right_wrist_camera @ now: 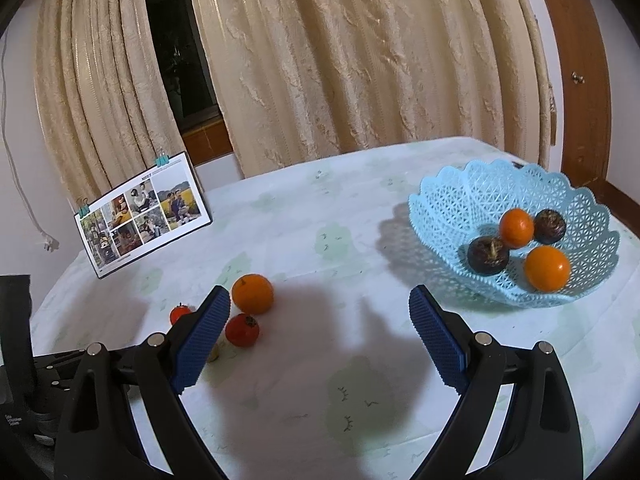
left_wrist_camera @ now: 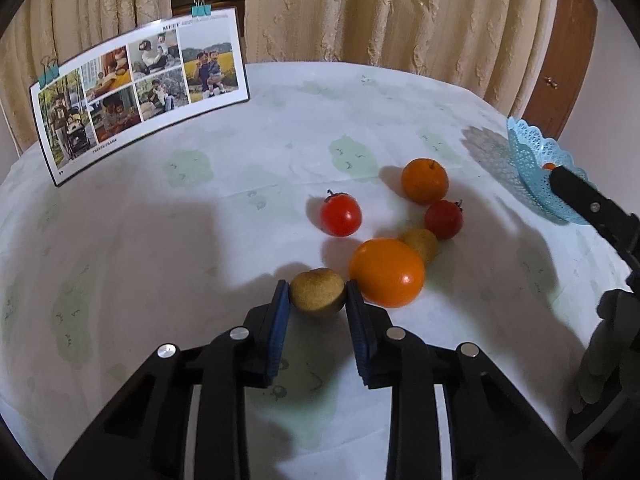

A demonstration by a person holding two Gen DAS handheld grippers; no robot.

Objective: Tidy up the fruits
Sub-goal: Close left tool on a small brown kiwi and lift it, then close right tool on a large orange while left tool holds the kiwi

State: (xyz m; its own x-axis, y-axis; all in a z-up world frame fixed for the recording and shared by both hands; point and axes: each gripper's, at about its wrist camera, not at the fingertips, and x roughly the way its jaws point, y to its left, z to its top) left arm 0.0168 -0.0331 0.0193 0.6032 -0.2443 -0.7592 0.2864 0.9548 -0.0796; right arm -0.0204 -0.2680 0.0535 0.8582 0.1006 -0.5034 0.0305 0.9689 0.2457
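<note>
In the left wrist view my left gripper [left_wrist_camera: 318, 296] is shut on a brown kiwi [left_wrist_camera: 318, 291] that rests on the table. Beside it lie a large orange [left_wrist_camera: 386, 272], a second kiwi [left_wrist_camera: 421, 243], two red tomatoes [left_wrist_camera: 341, 214] [left_wrist_camera: 443, 219] and a smaller orange [left_wrist_camera: 425, 181]. My right gripper [right_wrist_camera: 320, 312] is open and empty, held above the table left of the blue lace basket [right_wrist_camera: 448, 204]. The basket holds two oranges [right_wrist_camera: 547, 268] [right_wrist_camera: 516, 227] and two dark mangosteens [right_wrist_camera: 488, 254] [right_wrist_camera: 549, 225]. An orange [right_wrist_camera: 253, 293] and tomato [right_wrist_camera: 241, 330] show near its left finger.
A photo calendar [left_wrist_camera: 138, 92] stands clipped upright at the table's back left. Beige curtains [right_wrist_camera: 360, 60] hang behind the table. The basket [left_wrist_camera: 536, 176] sits near the right edge. A wooden door frame [right_wrist_camera: 580, 80] is at the far right.
</note>
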